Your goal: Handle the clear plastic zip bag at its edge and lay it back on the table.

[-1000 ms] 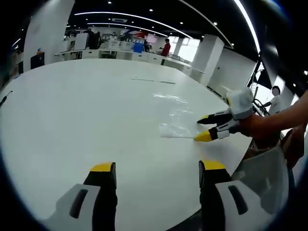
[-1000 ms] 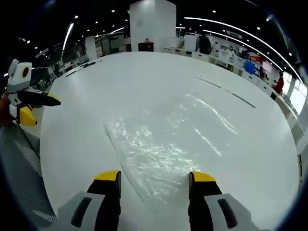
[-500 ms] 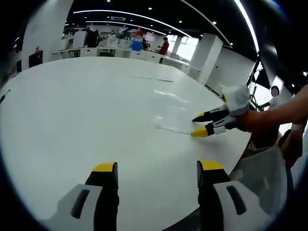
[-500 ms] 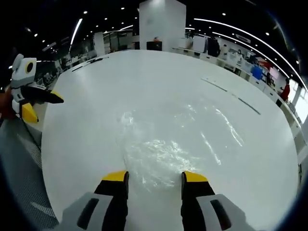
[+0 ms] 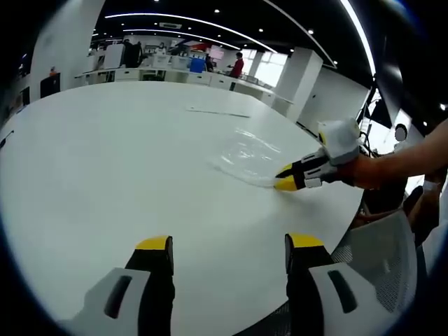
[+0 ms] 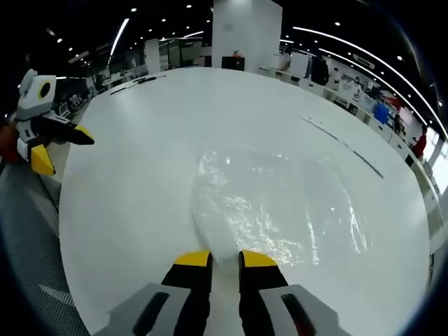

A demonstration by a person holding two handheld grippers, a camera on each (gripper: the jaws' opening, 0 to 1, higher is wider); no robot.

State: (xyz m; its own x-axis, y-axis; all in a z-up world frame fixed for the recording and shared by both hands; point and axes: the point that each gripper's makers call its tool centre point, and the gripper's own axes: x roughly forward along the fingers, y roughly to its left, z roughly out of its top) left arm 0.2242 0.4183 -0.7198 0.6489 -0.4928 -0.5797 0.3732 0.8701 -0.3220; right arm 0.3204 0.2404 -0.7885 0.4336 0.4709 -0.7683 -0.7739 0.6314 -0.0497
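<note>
In the left gripper view, we see the left tool (image 5: pixel 227 253) at the near edge of the white table (image 5: pixel 105 154), its yellow-tipped jaws spread wide with bare surface between them; it holds nothing. Farther right lies the clear plastic zip bag (image 5: pixel 245 154), flat on the table toward its right side, and at the bag's near corner the right tool (image 5: pixel 285 178) has drawn its jaws together, where a second ago they stood apart just short of that edge.

The right gripper view confirms the change (the bag's rim runs up from between the tips): the right tool (image 6: pixel 224 260) has narrowed from a broad gap to a slim one, and the bag (image 6: pixel 280 210) meets it at the near edge. We judge the edge to be pinched, so the grasp appears made and the lift and the laying back remain to be done.

The bag's long axis runs from the right tool away across the table, toward the far right; its pinched end points back at the person. It lies crinkled and glossy.
</note>
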